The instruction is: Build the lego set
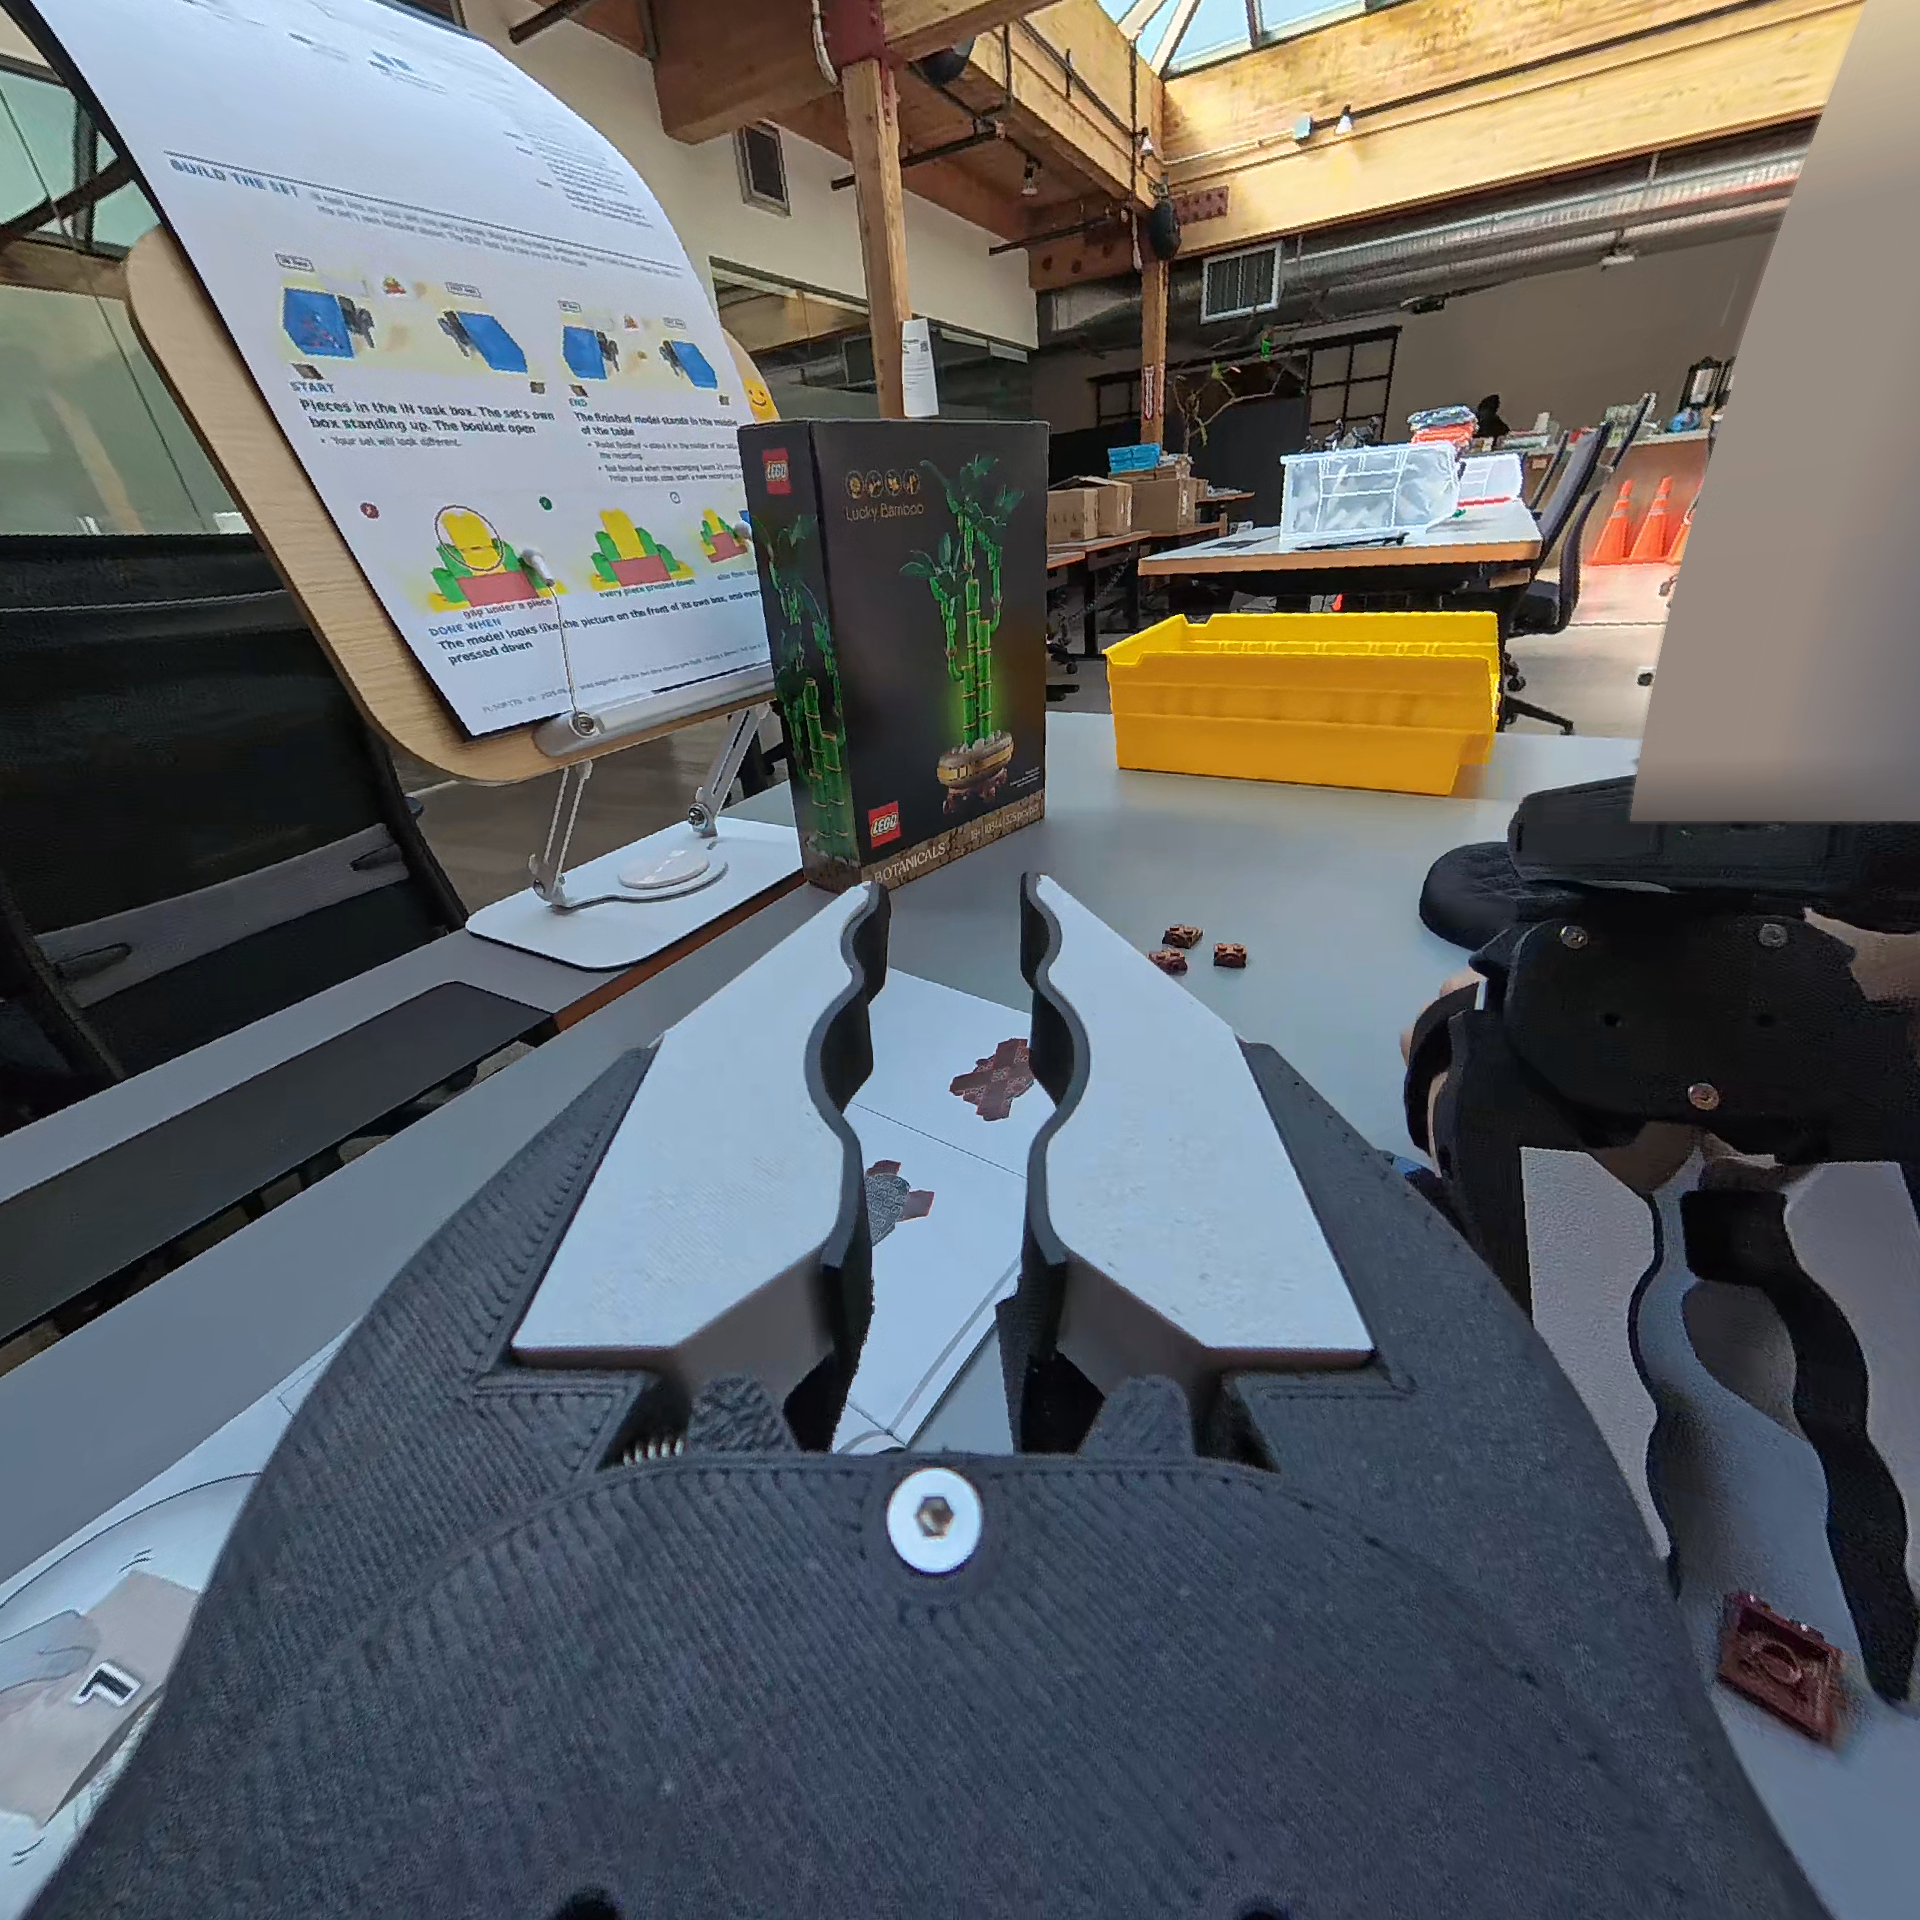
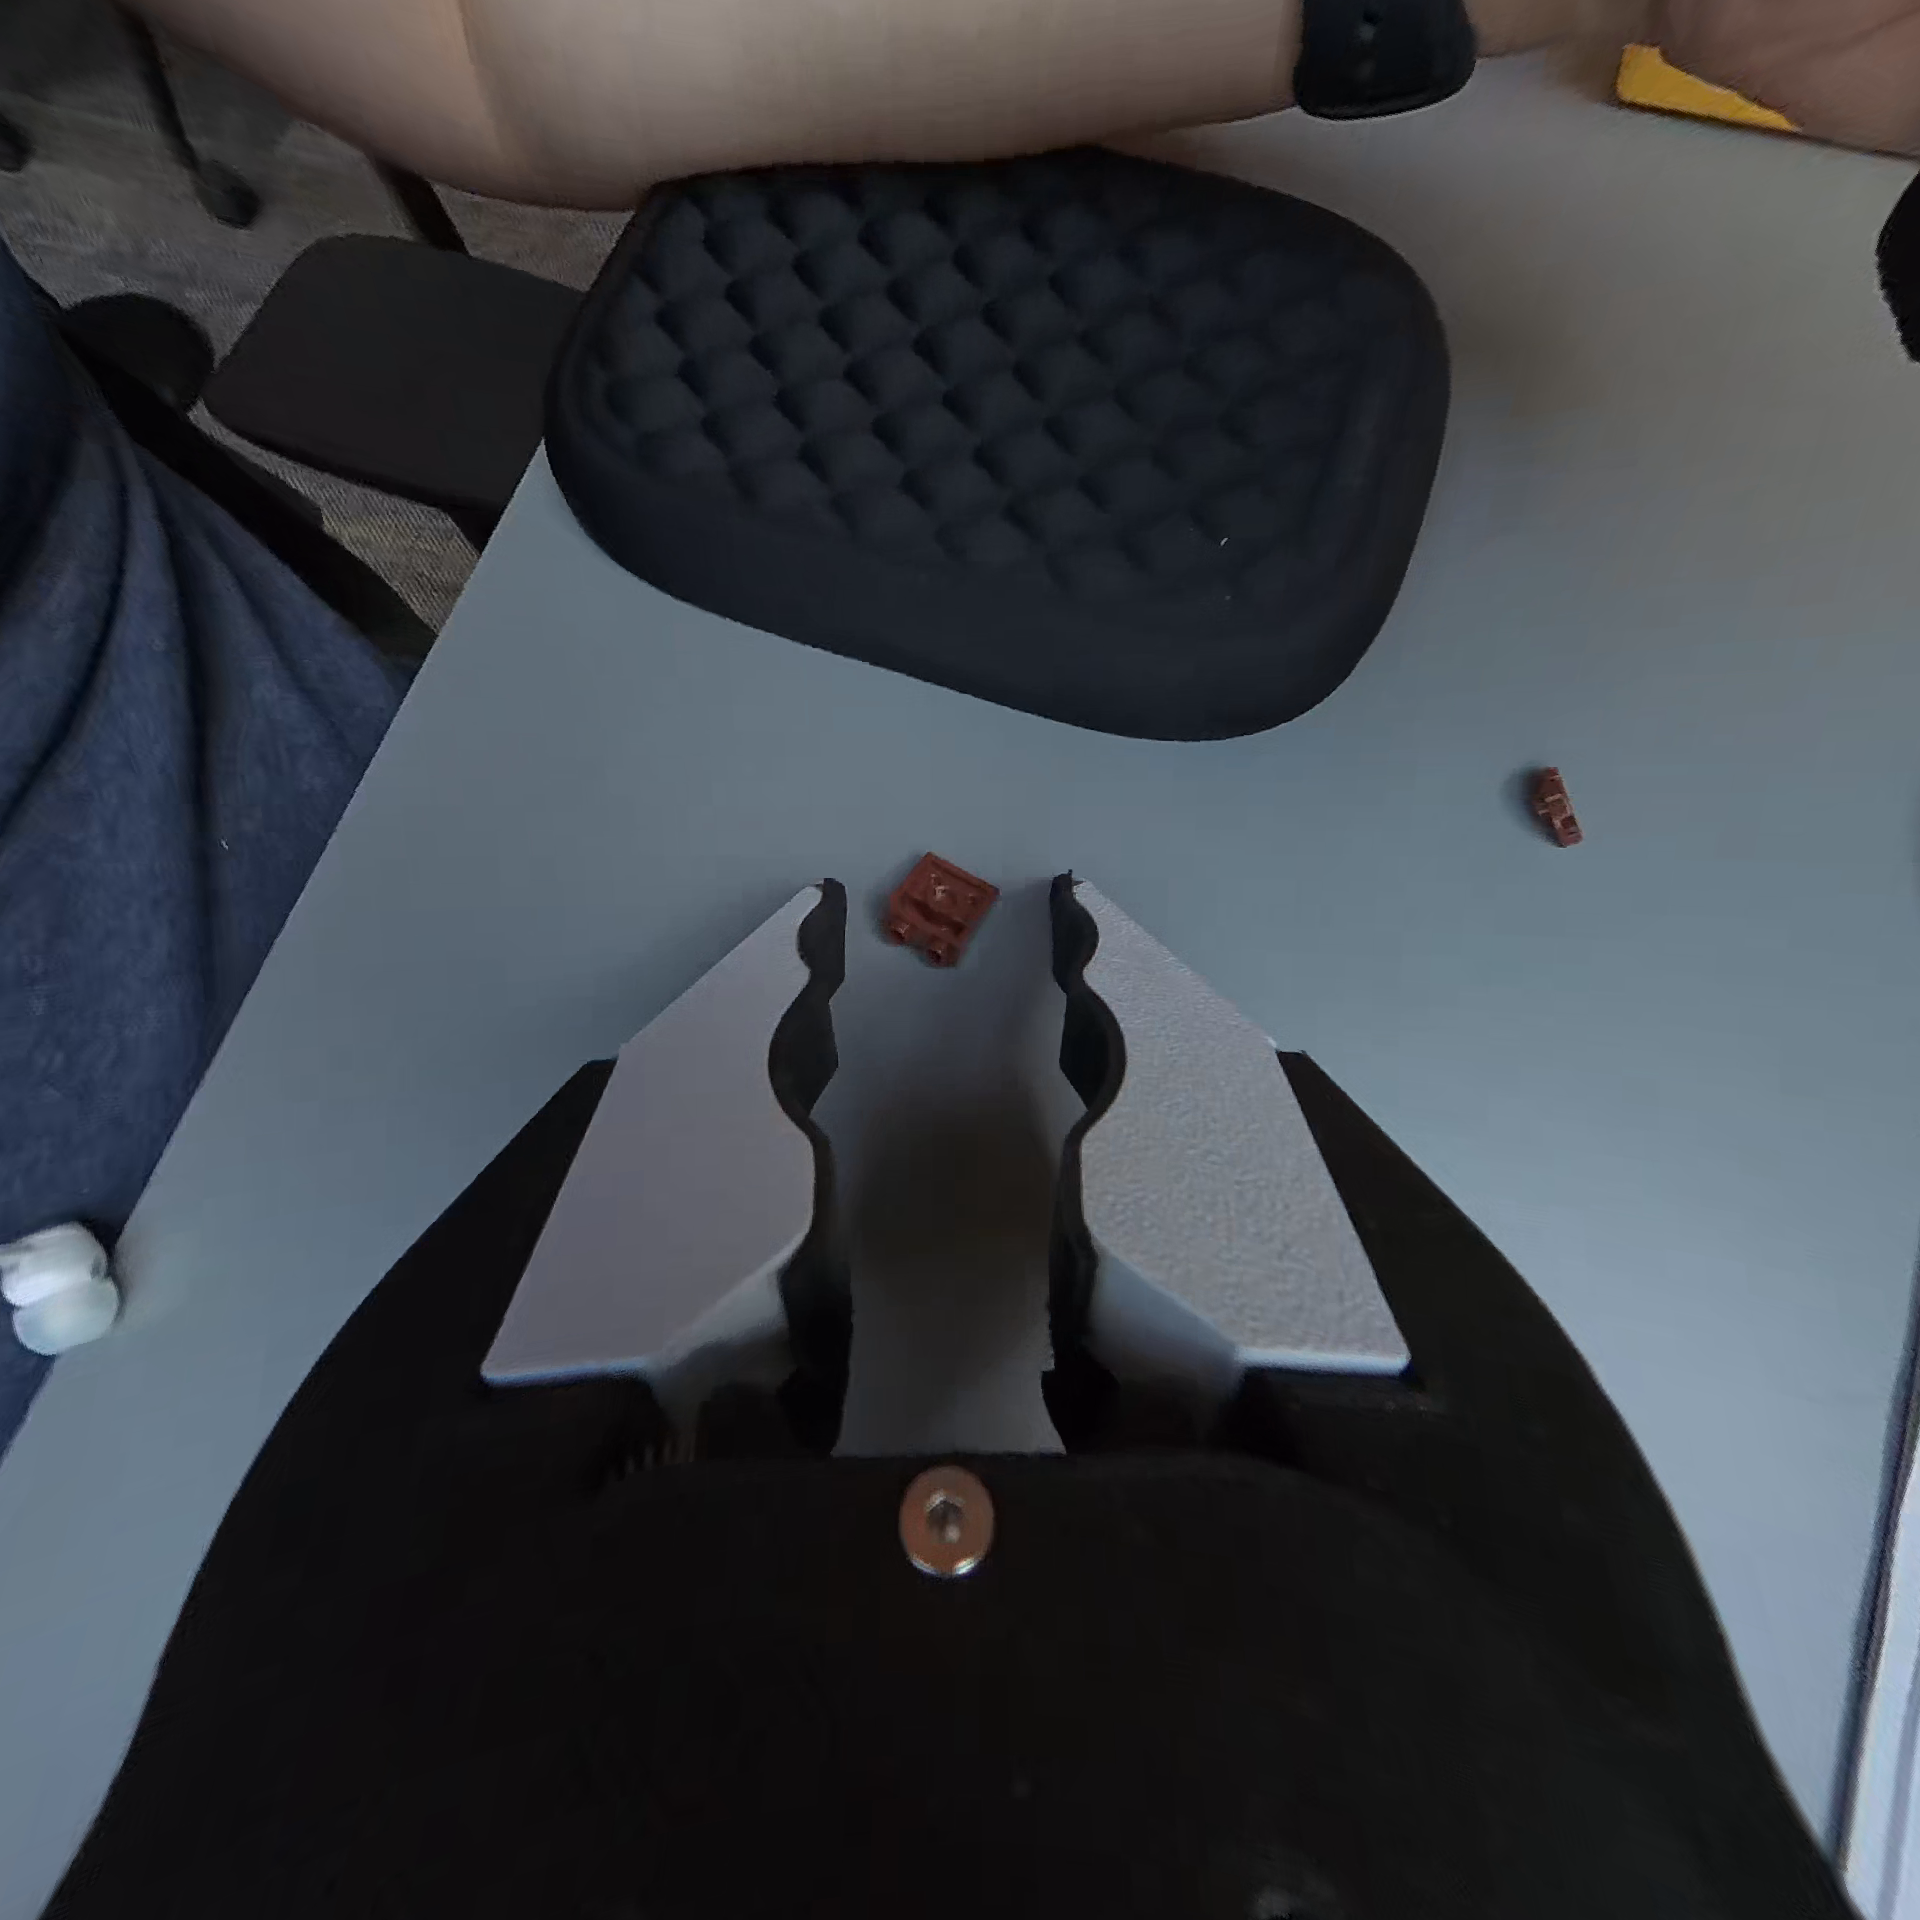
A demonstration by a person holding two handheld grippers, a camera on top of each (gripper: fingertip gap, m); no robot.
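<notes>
Grey counter (image 2: 644, 748) in a timber-beamed workshop; its edge runs diagonally down the left of the right wrist view. Left gripper (image 1: 954, 914) open, empty, over the open booklet (image 1: 940, 1049) at frame centre. Right gripper (image 2: 943, 888) open — a brown plate (image 2: 940, 906) lies between its tips. Black quilted pad (image 2: 997, 436) fills the upper centre. Set box (image 1: 914, 644) upright, centre; yellow bins (image 1: 1304, 691) right; document stand (image 1: 436, 343) upper left.

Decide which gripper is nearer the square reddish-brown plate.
Right. The right gripper has the square reddish-brown plate between its open fingertips; the left gripper hovers over the booklet.
</notes>
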